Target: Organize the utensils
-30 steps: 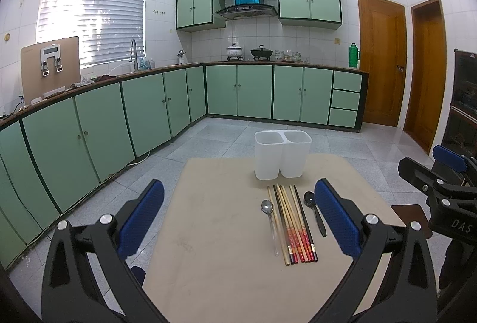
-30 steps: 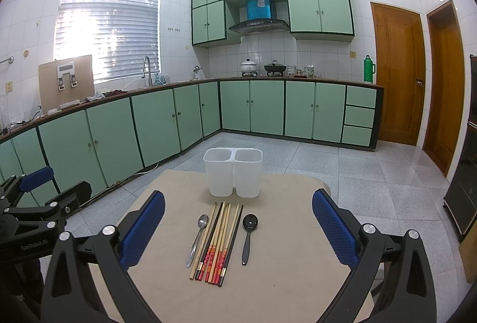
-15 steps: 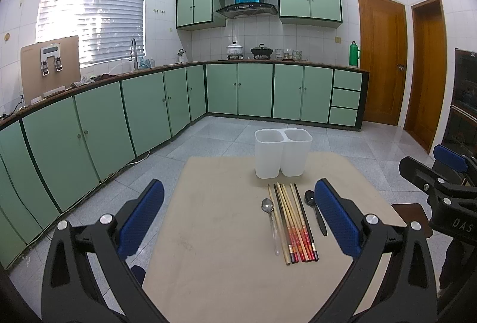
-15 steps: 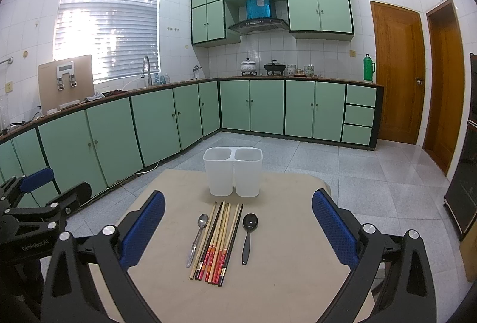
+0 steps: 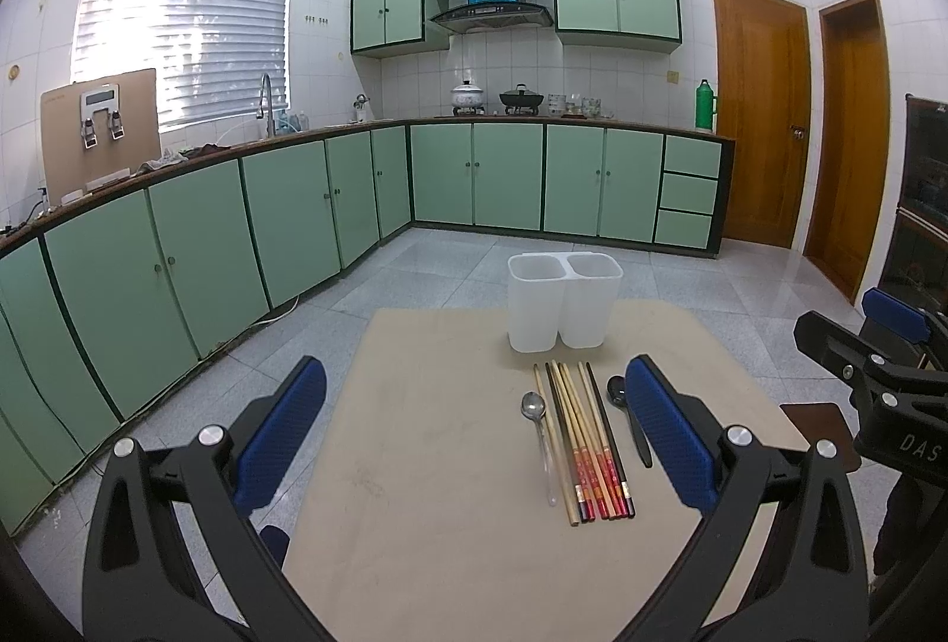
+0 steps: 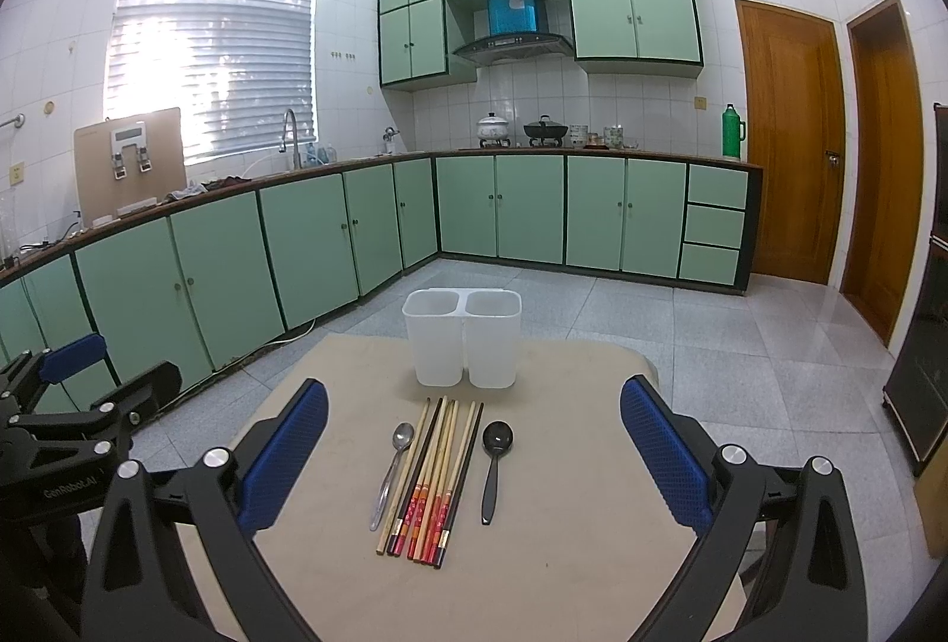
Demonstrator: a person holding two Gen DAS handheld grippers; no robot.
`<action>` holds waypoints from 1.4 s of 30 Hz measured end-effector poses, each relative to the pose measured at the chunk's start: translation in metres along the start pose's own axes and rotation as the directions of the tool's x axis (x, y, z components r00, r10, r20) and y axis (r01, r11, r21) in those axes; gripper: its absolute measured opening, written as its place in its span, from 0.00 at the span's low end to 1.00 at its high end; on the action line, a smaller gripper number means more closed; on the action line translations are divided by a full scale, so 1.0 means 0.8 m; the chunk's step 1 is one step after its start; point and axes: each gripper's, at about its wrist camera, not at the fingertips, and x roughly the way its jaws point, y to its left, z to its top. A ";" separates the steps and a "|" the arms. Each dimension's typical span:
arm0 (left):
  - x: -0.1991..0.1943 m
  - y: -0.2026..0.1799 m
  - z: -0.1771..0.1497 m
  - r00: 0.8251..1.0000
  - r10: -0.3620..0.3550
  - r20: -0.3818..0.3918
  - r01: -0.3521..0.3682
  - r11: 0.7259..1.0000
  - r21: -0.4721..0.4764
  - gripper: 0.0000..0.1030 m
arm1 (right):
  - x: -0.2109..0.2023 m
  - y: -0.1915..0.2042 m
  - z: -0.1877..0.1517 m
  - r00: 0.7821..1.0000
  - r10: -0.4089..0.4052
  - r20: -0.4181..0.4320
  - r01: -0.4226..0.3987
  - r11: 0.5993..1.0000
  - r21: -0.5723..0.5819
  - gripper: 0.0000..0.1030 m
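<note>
Presently, both grippers hover above the near edge of a beige table (image 6: 563,553), neither touching any item. The left gripper (image 5: 474,440) has its blue-padded fingers (image 5: 278,434) spread wide apart with nothing between them. The right gripper (image 6: 474,458) is likewise spread wide and holds nothing; in its view the utensils lie on the table between its two fingers (image 6: 666,458).

The utensils lie side by side in one row on the table, handles toward the near edge. A metal spoon (image 6: 392,467) sits at the left end of the row, bowl at the far end. Just beside it to the right is a bundle of chopsticks (image 6: 431,482), light wood and dark ones mixed, several with red patterned near ends; they lie touching or nearly touching one another. A black spoon (image 6: 493,464) lies at the right end, slightly apart from the chopsticks, bowl at the far end.

Beyond the row, toward the far edge of the table, stands a white two-compartment holder (image 6: 462,339), upright, with nothing visible above either rim. It is near the far tips of the chopsticks but not touching them.

In the left wrist view the row appears right of centre, and the black spoon (image 5: 637,428) is partly hidden behind the right finger. The right gripper (image 5: 877,363) shows at the right edge of that view.

Green cabinets (image 6: 527,209) line the far walls.
</note>
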 end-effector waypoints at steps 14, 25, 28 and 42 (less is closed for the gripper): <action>0.012 -0.007 0.003 1.000 0.007 -0.016 -0.007 1.000 0.003 0.95 | 0.014 -0.007 -0.001 1.000 -0.004 -0.017 0.004 1.000 0.006 0.94; 0.083 -0.004 0.003 0.996 0.049 -0.069 -0.047 0.998 0.043 0.95 | 0.081 -0.021 -0.006 0.993 -0.030 -0.113 0.029 0.999 -0.014 0.94; 0.125 -0.001 0.001 0.992 0.074 -0.106 -0.067 0.996 0.065 0.95 | 0.119 -0.026 -0.012 0.985 -0.038 -0.166 0.036 0.999 -0.015 0.94; 0.284 0.010 -0.046 0.944 0.114 -0.309 -0.090 0.992 0.090 0.95 | 0.312 -0.040 -0.075 0.886 -0.018 -0.464 0.030 0.999 0.020 0.75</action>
